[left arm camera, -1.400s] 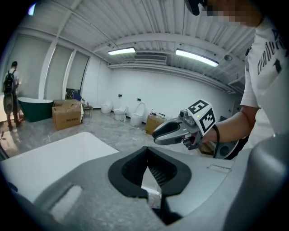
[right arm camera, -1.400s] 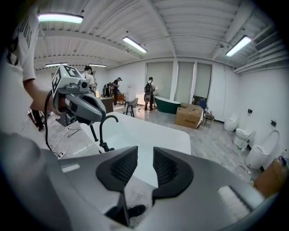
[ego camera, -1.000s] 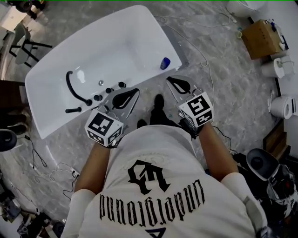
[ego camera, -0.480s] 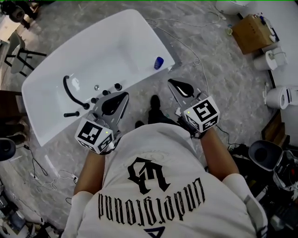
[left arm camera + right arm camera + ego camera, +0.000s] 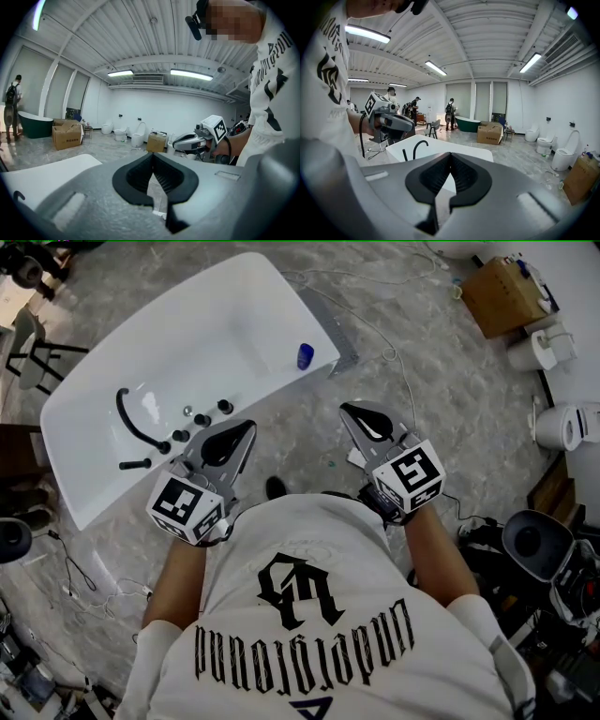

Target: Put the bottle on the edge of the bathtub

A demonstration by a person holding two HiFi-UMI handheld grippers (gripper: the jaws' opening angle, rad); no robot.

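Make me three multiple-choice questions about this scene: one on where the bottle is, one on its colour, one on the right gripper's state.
1. Where is the bottle?
A) on the floor
B) on the tub's rim
C) in the box

2. What colour is the bottle?
A) red
B) blue
C) yellow

3. The right gripper is:
A) open
B) shut on the bottle
C) shut, empty

Answers:
1 B: it stands on the white tub's near rim.
2 B: it shows blue in the head view.
3 C: its jaws meet with nothing between.

We see a smooth, glossy white bathtub (image 5: 234, 334), a matt black faucet (image 5: 127, 418), a polished marbled floor (image 5: 450, 381) and a brown cardboard box (image 5: 497, 292).
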